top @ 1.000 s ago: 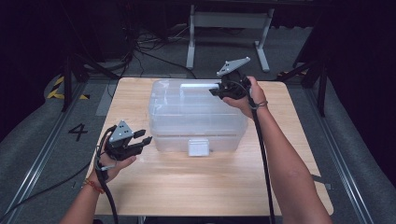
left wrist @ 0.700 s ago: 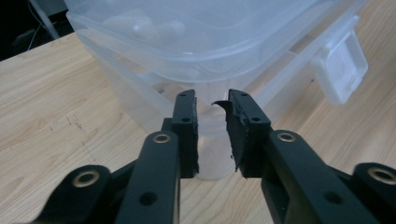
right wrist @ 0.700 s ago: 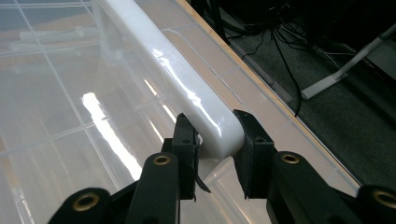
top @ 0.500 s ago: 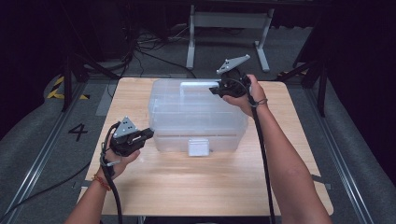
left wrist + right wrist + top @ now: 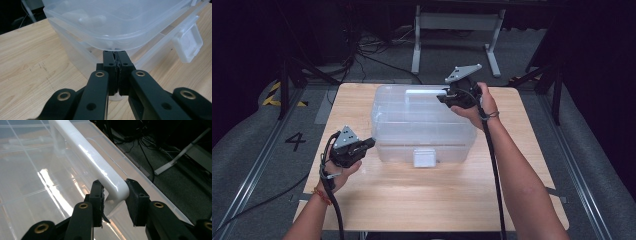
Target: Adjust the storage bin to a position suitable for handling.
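Left tongs [image 5: 116,53] first: jaws pinched flat together with nothing between them, tips tucked right under the lip of the lid [image 5: 112,25] at the near-left corner of the clear storage box [image 5: 422,125]. From the high view that's about 8 o'clock on the box.

Right tongs [image 5: 113,186] straddle the end of the white handle [image 5: 95,162] on top, around 1 o'clock. Those jaws have just eased apart a bit. One pad sits against the handle and the other looks a hair off it, so I'd call that a loose hold, not a clamp.

The box sits mid-table [image 5: 437,195], slightly toward 12 o'clock, with its front latch [image 5: 424,157] at 6 o'clock.

Progress-wise, my read is that this is early in getting the lid off. Both tools are placed, but the lid is still down all round (I can't tell if the latch is undone). The prying and lifting are all left.

On views, the high one gives the layout and both hands. The left gripper view shows the tips under the lip, plus some whitish stuff inside the box that's too blurry to name. The right gripper view is where you see the pad gap.
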